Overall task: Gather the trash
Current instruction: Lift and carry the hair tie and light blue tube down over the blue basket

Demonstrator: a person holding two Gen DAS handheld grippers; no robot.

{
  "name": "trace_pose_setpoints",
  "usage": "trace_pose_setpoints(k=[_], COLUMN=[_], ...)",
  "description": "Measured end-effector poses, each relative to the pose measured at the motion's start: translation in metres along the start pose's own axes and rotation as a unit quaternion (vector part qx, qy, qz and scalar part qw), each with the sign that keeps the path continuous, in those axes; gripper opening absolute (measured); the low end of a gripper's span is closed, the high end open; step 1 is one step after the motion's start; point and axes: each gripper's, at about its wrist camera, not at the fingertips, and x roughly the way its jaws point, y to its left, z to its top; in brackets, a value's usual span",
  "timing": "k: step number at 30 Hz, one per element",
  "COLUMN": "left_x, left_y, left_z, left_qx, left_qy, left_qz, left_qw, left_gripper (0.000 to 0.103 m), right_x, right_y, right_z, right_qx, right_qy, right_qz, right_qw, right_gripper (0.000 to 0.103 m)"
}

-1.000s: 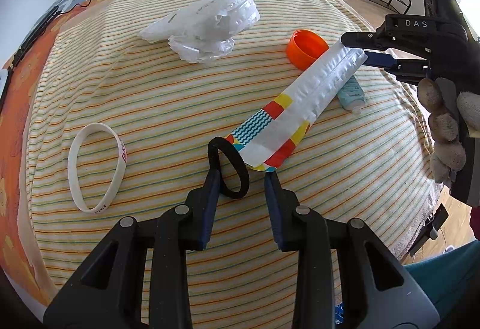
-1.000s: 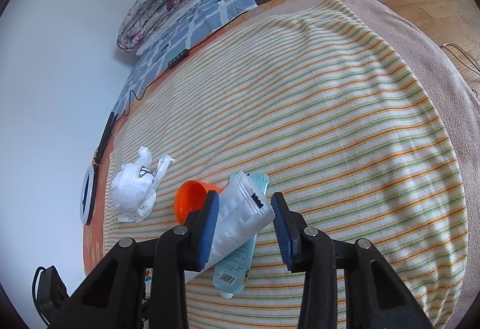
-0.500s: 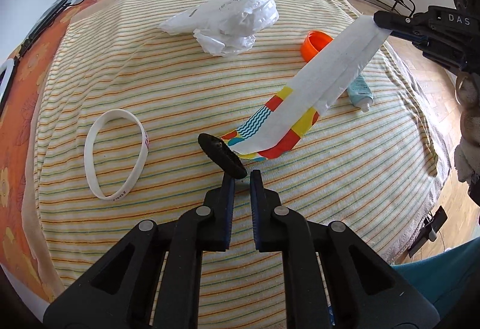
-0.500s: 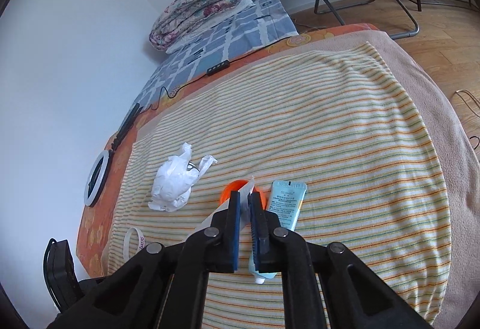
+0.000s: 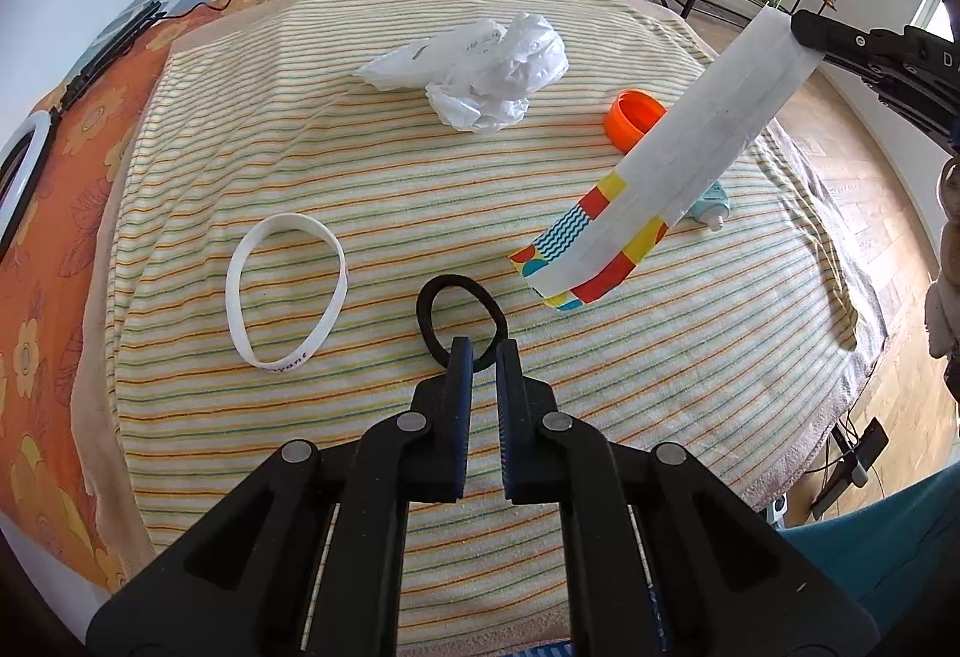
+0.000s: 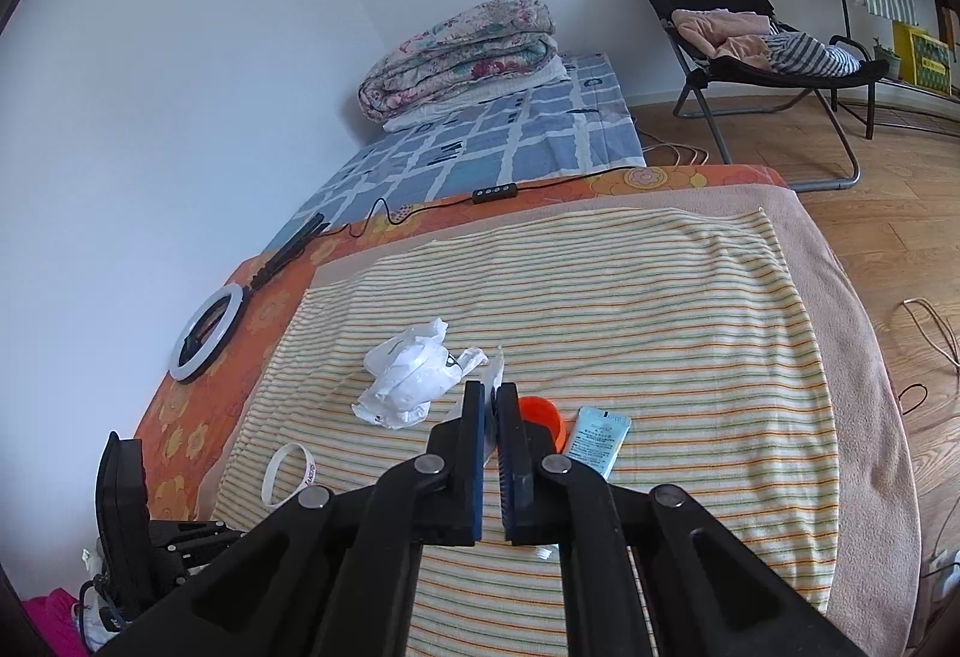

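Observation:
My left gripper (image 5: 483, 348) is shut on a black hair tie (image 5: 459, 318) and holds it just above the striped blanket (image 5: 300, 165). My right gripper (image 6: 491, 393) is shut on the top edge of a long white wrapper (image 5: 678, 165) with a colourful end; the wrapper hangs in the air above the blanket, and only a sliver of it (image 6: 495, 366) shows between the right fingers. A crumpled white plastic bag (image 5: 480, 69) lies at the back; it also shows in the right wrist view (image 6: 411, 378).
An orange cap (image 5: 633, 117), a light blue tube (image 6: 600, 441) and a white wristband (image 5: 288, 291) lie on the blanket. A ring light (image 6: 207, 333) and cable lie on the orange sheet. A folding chair (image 6: 750, 51) stands beyond the bed.
Both grippers closed, the left on the hair tie, the right on the wrapper. The right gripper lifted the wrapper off the blanket. The left lifted the hair tie slightly.

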Motion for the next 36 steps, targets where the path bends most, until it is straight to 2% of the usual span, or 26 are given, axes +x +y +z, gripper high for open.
trace_pose_setpoints(k=[1,2,3,4,7,10,13,15,17,27,36], left_x=[0.0,0.0,0.002,0.005,0.017,0.031,0.04,0.039,0.036,-0.003,-0.041], left_y=[0.0,0.0,-0.001,-0.002,-0.002,-0.007,-0.009,-0.013,-0.014,-0.01,-0.015], left_z=[-0.001,-0.001,0.0,0.001,0.008,0.014,0.014,0.015,0.015,0.005,-0.015], left_qx=[-0.003,-0.003,0.0,0.001,-0.005,0.007,0.011,0.021,0.025,0.02,0.029], left_qy=[0.002,-0.003,-0.007,-0.006,0.006,0.016,0.018,0.014,0.01,-0.024,-0.053], left_qz=[0.004,0.006,0.015,0.026,0.017,0.04,0.048,0.046,0.041,0.029,0.025], left_qw=[1.0,1.0,0.9999,0.9996,0.9998,0.999,0.9986,0.9986,0.9988,0.9991,0.9978], left_gripper=[0.024,0.043,0.054,0.054,0.054,0.054,0.049,0.021,0.008,0.007,0.007], right_x=[-0.001,-0.003,-0.004,-0.005,-0.012,-0.02,-0.026,-0.029,-0.033,-0.062,-0.097], right_y=[0.0,-0.001,-0.002,-0.004,-0.006,-0.004,0.002,0.008,0.014,0.04,0.069], right_z=[-0.001,-0.002,-0.003,-0.004,-0.004,-0.003,-0.004,-0.005,-0.006,-0.013,-0.033], right_qx=[-0.002,-0.003,-0.002,-0.001,-0.003,-0.012,-0.025,-0.037,-0.05,-0.091,-0.137], right_qy=[0.0,0.001,0.002,0.002,-0.002,-0.009,-0.015,-0.018,-0.02,-0.041,-0.056], right_qz=[-0.001,-0.001,-0.002,-0.001,-0.002,-0.004,-0.002,0.001,0.003,0.009,0.008], right_qw=[1.0,1.0,1.0,1.0,1.0,1.0,1.0,0.999,0.999,0.995,0.989], right_gripper=[0.001,0.001,0.001,0.001,0.001,0.001,0.001,0.001,0.001,0.001,0.0])
